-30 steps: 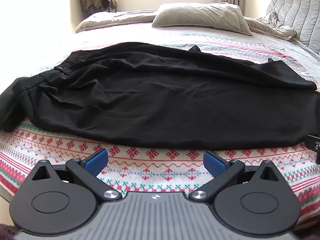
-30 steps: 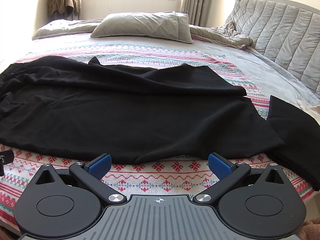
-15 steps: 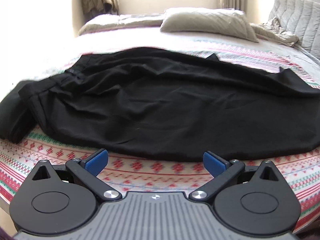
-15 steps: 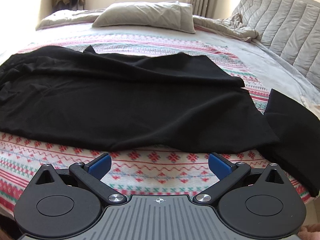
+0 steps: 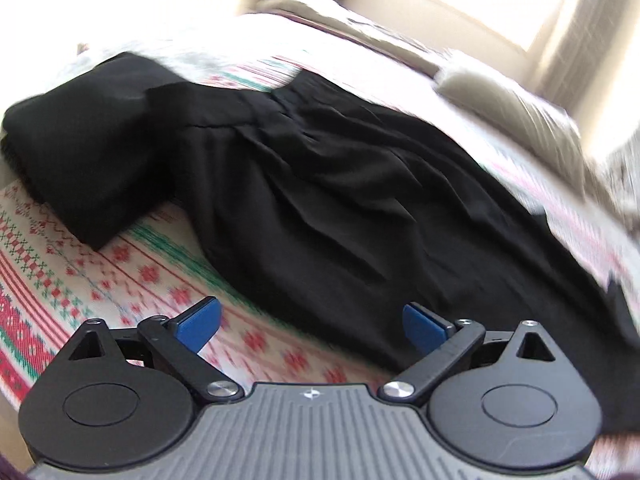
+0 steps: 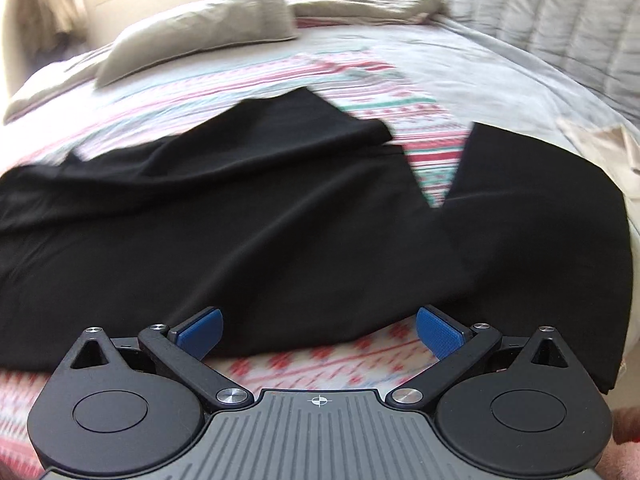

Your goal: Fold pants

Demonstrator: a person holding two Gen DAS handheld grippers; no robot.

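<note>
The black pants (image 5: 344, 184) lie spread flat across the bed, on a patterned blanket (image 5: 80, 280) of red, green and white bands. Half a second ago both wrist views looked level across the garment; now the left view has swung over toward the waistband end and tilted, and the right view has shifted toward the leg ends (both pictures are smeared with motion blur).

The left gripper (image 5: 312, 322) hangs just above the near edge of the pants with its blue-padded fingers (image 5: 198, 322) spread wide apart — nothing between them. In its view the pleated waistband area sits at upper centre, and a separate folded black garment (image 5: 84, 152) lies just beside it on the left, touching or overlapping its edge.

The right gripper (image 6: 318, 330) is likewise wide apart and empty, poised over the near hem of the pants (image 6: 224, 216). Past the leg ends another black cloth (image 6: 556, 216) lies to the right, meeting the pants low down with a wedge of blanket showing between them higher up. A grey pillow (image 6: 200, 32) rests at the far side of the bed.
</note>
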